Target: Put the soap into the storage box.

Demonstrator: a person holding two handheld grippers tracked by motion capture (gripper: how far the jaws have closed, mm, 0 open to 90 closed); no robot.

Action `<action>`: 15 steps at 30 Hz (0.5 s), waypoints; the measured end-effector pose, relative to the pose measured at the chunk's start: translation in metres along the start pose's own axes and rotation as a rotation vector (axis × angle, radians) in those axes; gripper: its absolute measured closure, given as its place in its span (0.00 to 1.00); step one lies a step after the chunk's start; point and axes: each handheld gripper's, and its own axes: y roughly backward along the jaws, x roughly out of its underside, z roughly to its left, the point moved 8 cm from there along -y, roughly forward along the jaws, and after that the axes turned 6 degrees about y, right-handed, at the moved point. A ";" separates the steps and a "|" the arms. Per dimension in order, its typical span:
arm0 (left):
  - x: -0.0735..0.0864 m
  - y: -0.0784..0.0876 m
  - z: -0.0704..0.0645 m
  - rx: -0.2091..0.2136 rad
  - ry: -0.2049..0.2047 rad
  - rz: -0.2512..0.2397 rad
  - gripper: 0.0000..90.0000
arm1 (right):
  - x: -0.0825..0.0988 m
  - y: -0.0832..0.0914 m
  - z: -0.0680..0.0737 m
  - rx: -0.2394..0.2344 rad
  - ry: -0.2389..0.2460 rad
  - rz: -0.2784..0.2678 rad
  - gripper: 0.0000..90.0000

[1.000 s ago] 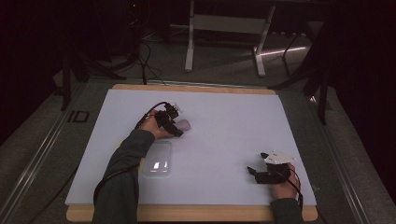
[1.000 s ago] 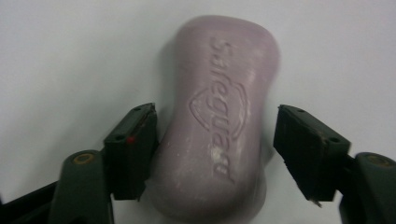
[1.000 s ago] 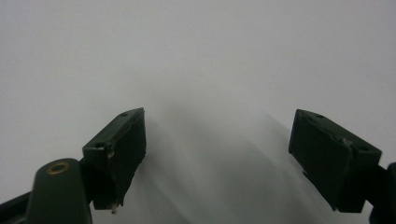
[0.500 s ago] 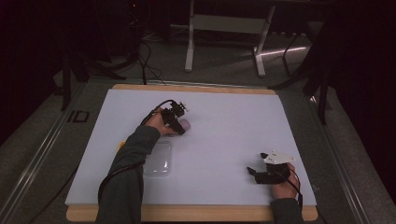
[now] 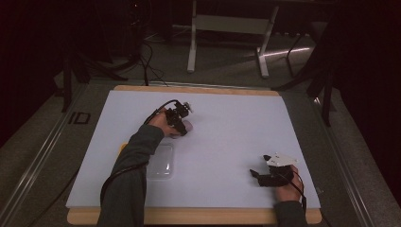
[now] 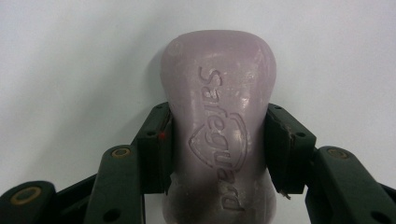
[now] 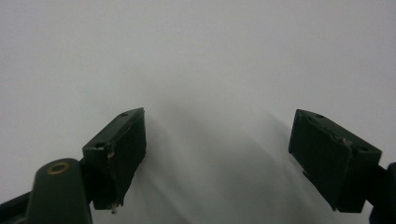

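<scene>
A pale lilac soap bar [image 6: 219, 84] with an embossed brand name lies on the white mat [image 5: 227, 123]. My left gripper [image 6: 217, 140] has it between its jaws, which have just been closing; both pads now touch the bar's narrow waist. In the high view the soap bar [image 5: 187, 126] shows pinkish at the left gripper [image 5: 181, 126], left of the mat's centre. My right gripper [image 5: 257, 176] rests at the near right of the mat. Its jaws [image 7: 219, 149] stand wide apart over bare mat, with nothing between them.
A clear plastic container [image 5: 161, 161] lies on the mat beside the left forearm, with a small yellow thing [image 5: 122, 147] at its left. The mat covers a wooden table [image 5: 189, 216]. Beyond the table's far edge are cables and a metal stand on the floor.
The left hand has edged slightly toward the far side of the mat, staying at the soap bar. The right hand has kept still.
</scene>
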 end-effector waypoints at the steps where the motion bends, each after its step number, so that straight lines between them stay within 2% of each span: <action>1: 0.000 0.000 0.000 0.001 0.002 0.004 0.55 | 0.000 0.000 0.000 -0.001 0.000 0.001 0.21; 3: 0.000 0.000 0.000 -0.001 -0.005 0.013 0.55 | 0.000 0.000 0.000 -0.001 -0.001 0.002 0.21; 5: 0.000 0.000 -0.001 0.008 0.019 0.017 0.55 | 0.000 0.000 0.000 -0.002 -0.002 0.003 0.21; 7: -0.001 0.000 0.000 0.011 0.025 0.021 0.55 | 0.000 0.000 0.000 -0.002 0.000 0.003 0.21; 15: 0.000 0.001 -0.002 -0.011 0.011 0.038 0.55 | 0.000 0.000 0.000 -0.001 -0.001 0.003 0.21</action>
